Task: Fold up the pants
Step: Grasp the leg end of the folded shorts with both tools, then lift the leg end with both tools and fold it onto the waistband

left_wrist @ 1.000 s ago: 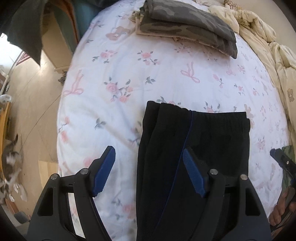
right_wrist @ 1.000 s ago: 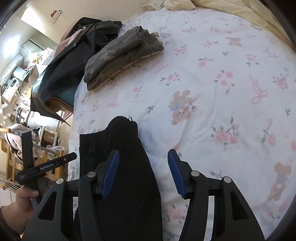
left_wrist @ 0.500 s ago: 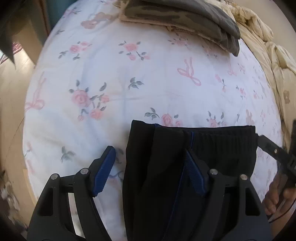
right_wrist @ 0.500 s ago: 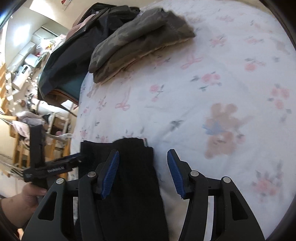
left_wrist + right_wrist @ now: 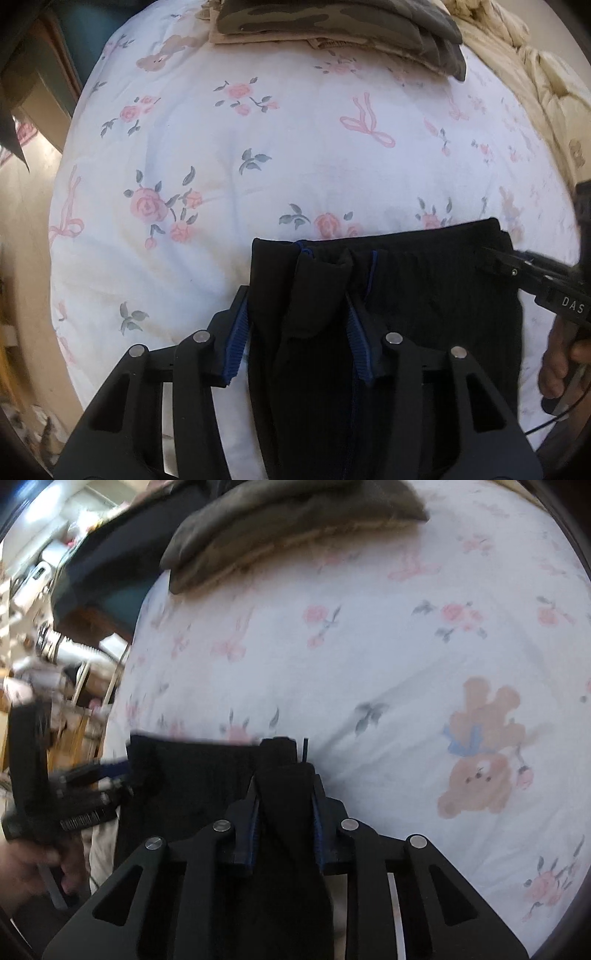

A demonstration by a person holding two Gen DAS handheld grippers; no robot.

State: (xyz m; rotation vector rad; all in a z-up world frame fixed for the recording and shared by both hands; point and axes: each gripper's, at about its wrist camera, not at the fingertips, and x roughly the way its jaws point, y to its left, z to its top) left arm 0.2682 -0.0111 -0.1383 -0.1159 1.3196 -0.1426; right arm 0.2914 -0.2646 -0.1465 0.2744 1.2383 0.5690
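Black pants [image 5: 424, 295] with blue piping lie on the flowered bed sheet [image 5: 258, 147], waistband end away from me. My left gripper [image 5: 297, 306] straddles the waistband's left corner. Its jaws are closing, and a raised fold of the cloth is pinched between the blue pads [image 5: 236, 332]. In the right wrist view the pants [image 5: 195, 775] spread leftward, and my right gripper [image 5: 285, 786] is at their right corner. Its jaws are closing too, squeezing a bunched ridge of cloth. Each view shows the other gripper at the far corner: right [image 5: 517, 269], left [image 5: 110, 771].
Folded camouflage pants [image 5: 332, 22] lie at the far end of the bed. A beige comforter [image 5: 535, 74] is heaped on the right. Dark clothes [image 5: 110, 572] hang over furniture past the bed's left edge. A person's hand [image 5: 557, 362] holds the right gripper.
Both grippers came down and forward to the waistband corners. Their jaws narrowed from wide apart onto the cloth, which now bunches up between the pads.
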